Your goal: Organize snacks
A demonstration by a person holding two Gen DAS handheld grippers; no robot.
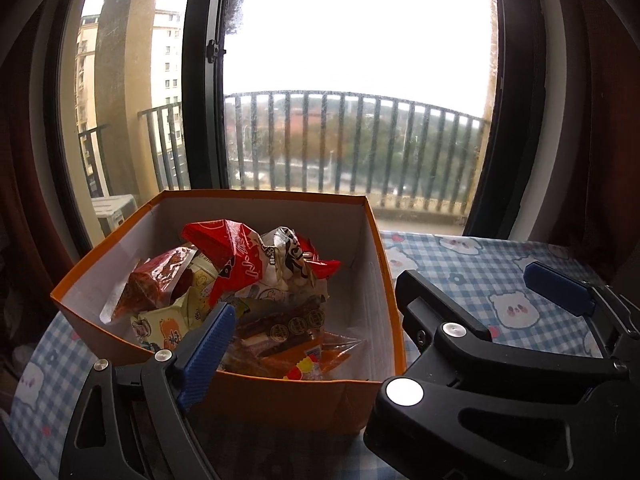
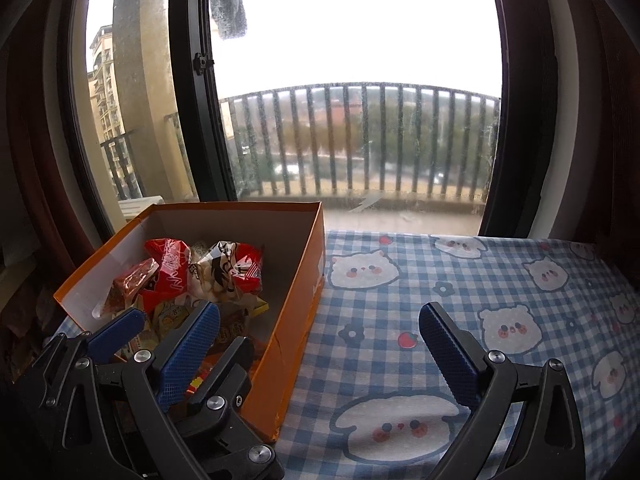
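We see the blue gingham bear-print tablecloth (image 2: 460,280) carrying the orange cardboard box (image 2: 296,292) at its back left corner, snack packets (image 1: 240,280) heaped inside, and our left gripper (image 1: 316,316) and right gripper (image 2: 320,320) both spread, holding nothing.

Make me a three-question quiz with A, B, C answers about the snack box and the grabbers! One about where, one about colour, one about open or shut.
1. Where are the snack packets?
A. Inside the orange cardboard box
B. Spread on the checked tablecloth
C. On the windowsill

2. What colour are the gripper finger pads?
A. Green
B. Blue
C. White

3. How is the right gripper?
A. Shut on a packet
B. Open and holding nothing
C. Shut on the box wall

Answers: 1 A, the packets are piled between the box walls. 2 B, the ribbed pads are blue in both views. 3 B, its fingers stand wide apart with only cloth and the box corner between them.
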